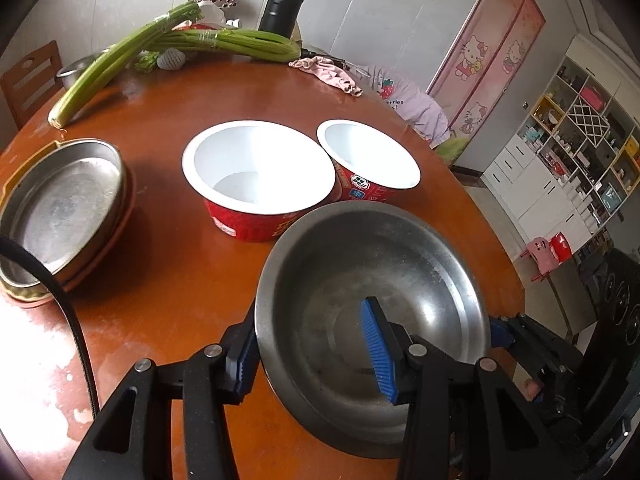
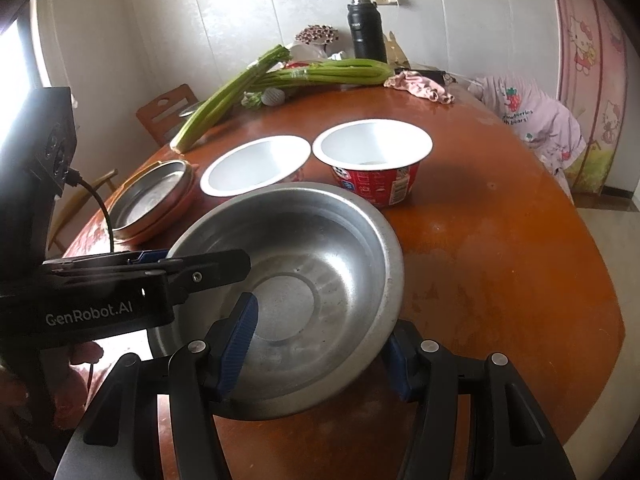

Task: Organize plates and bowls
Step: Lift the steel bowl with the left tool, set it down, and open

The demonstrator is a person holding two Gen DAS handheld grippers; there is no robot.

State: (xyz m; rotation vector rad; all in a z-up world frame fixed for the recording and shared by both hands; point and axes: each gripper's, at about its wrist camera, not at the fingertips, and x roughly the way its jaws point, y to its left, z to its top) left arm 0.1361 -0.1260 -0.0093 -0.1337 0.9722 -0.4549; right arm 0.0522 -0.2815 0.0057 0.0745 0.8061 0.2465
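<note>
A steel bowl (image 1: 400, 264) (image 2: 320, 232) sits low over the near part of the round brown table (image 1: 168, 280) (image 2: 500, 260), gripped from both sides. My left gripper (image 1: 310, 328) is shut on its left wall, one blue pad outside and one inside. My right gripper (image 2: 320, 324) is shut on the right wall in the same way. Behind it stand two red paper bowls with white insides, a wide one (image 1: 256, 168) (image 2: 256, 164) and a smaller one (image 1: 368, 152) (image 2: 372, 148). A steel plate (image 1: 60, 204) (image 2: 152, 196) tops an orange stack at the left.
Celery stalks (image 1: 168, 48) (image 2: 280, 76), a black flask (image 1: 282, 4) (image 2: 366, 28) and a pink cloth (image 1: 328, 74) (image 2: 420, 86) lie at the table's far side. A wooden chair (image 1: 32, 80) (image 2: 168, 112) stands at the left and a chair with pale clothing (image 2: 536, 120) at the right.
</note>
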